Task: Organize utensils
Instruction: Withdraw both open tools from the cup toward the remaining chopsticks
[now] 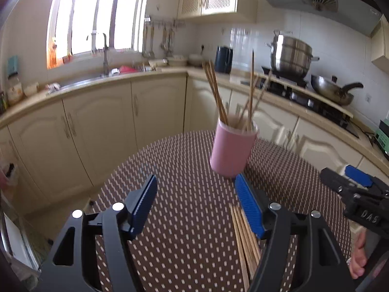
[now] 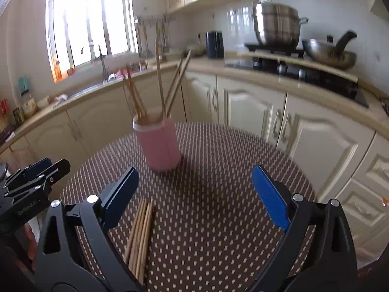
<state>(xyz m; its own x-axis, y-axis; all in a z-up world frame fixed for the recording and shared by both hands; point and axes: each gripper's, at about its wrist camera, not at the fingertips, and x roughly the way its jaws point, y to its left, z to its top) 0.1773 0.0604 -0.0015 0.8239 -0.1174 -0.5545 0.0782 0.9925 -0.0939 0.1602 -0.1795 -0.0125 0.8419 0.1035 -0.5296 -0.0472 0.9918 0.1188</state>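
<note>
Left wrist view: my fingers show at the right edge; the right wrist view lacks them.
My left claw and right claw tilt downward over the table, both wide, empty. Loose chopsticks lie between them; pink holder beyond.

Chopsticks: pale bare wood, matt.
Pink holder: smooth, faintly satin, seemingly plastic or ceramic; which cannot be told.
Table cover: brown weave with pale flecks, textured, matt.
Left gripper: matt black frame, shiny metal screw heads.
Right gripper: blue ribbed pads, rubbery look.
Steamer pot: polished steel, glossy.
Wok: dull grey metal.
Cabinet doors: cream, smooth, slight sheen.
</note>
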